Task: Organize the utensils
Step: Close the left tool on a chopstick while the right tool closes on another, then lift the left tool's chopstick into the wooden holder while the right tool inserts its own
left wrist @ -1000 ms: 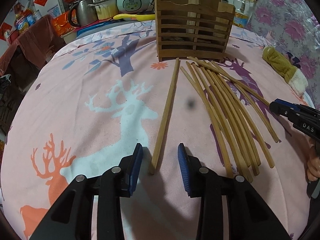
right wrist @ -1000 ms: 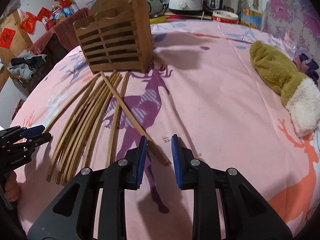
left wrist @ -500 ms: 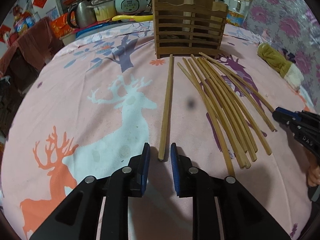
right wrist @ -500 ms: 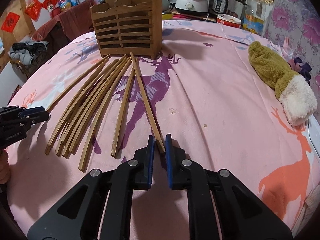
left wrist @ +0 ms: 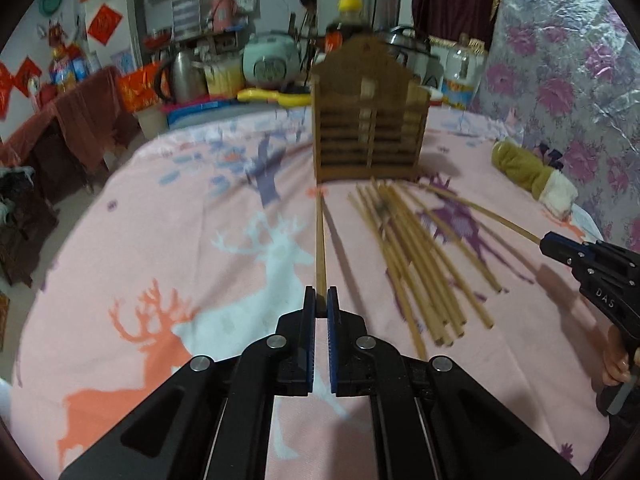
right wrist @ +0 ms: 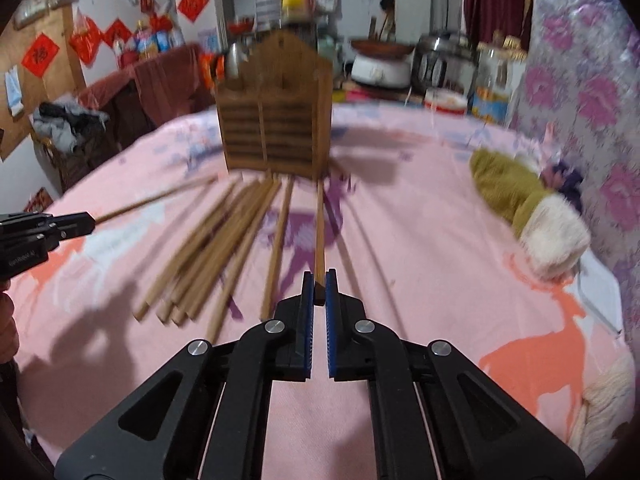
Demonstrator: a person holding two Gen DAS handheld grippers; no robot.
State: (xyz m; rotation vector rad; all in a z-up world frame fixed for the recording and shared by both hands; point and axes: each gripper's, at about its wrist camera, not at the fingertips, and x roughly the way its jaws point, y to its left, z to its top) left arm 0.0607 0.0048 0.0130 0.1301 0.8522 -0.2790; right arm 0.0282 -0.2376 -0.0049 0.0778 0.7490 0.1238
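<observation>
Several wooden chopsticks lie fanned on the pink tablecloth in front of a slatted wooden holder, which also shows in the right wrist view. My left gripper is shut on the near end of one chopstick that points at the holder. My right gripper is shut on the near end of another chopstick. In the left wrist view the right gripper holds its chopstick raised off the pile. The pile shows in the right wrist view.
An olive and white mitt lies at the right of the table. Kitchen appliances, a kettle and bottles stand behind the holder. The pink deer-print cloth covers the table.
Both grippers closed on a chopstick end each and lifted. The view now sits higher and more level, with both chopsticks pointing toward the holder.
</observation>
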